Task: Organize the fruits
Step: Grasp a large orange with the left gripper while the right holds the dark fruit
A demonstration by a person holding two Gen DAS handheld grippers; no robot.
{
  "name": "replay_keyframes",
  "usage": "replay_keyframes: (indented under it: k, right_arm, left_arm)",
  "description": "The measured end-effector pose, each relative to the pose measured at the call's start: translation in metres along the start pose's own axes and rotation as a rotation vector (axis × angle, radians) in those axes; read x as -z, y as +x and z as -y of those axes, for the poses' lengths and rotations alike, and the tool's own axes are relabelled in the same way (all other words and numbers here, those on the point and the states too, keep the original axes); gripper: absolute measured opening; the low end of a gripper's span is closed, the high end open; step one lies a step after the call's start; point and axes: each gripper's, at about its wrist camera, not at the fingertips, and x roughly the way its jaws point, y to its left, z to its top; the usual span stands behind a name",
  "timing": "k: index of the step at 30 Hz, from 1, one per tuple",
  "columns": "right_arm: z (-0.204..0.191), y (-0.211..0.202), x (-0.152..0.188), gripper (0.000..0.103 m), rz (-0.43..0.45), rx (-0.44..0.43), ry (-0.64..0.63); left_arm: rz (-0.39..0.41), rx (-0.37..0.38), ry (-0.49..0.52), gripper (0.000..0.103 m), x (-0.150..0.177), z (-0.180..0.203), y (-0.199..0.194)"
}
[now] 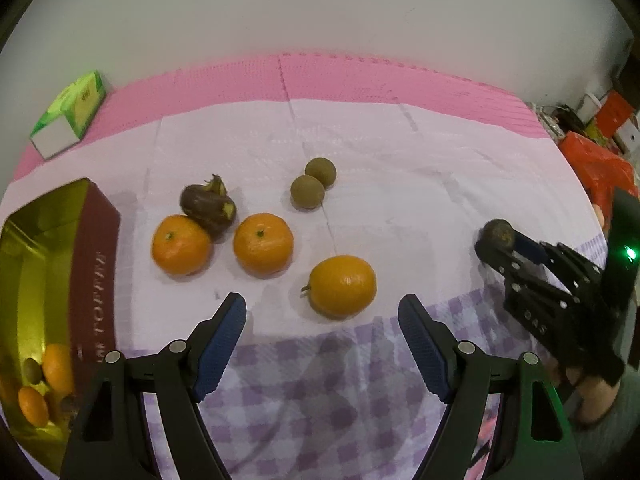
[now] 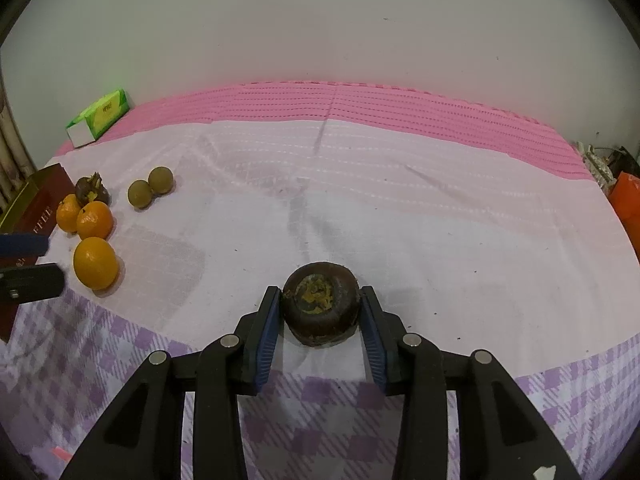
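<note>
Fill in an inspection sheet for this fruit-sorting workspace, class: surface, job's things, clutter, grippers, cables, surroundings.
Surface: white cloth over pink mat and purple check cloth.
Job's things: three oranges, two small green fruits, dark fruit loose; gold box already holds fruit.
Clutter: green carton.
Grippers: left gripper open, empty; right gripper fingers against dark round fruit.
Cables: nothing seen.
Surroundings: plain wall; orange bags at right.

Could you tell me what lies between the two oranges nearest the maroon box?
In the left wrist view, a dark brown fruit sits just behind the gap between the left orange and the right orange, touching the left one; the gap's front is bare cloth.
</note>
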Motion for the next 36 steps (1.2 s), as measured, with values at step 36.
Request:
replay_keyframes:
  k: [36]
  right_arm:
    - [-0.001,-0.001,0.001,0.038,0.003,0.003,0.002]
  left_arm:
    - [-0.035,-0.072,-0.039,0.047,0.007,0.001,0.009]
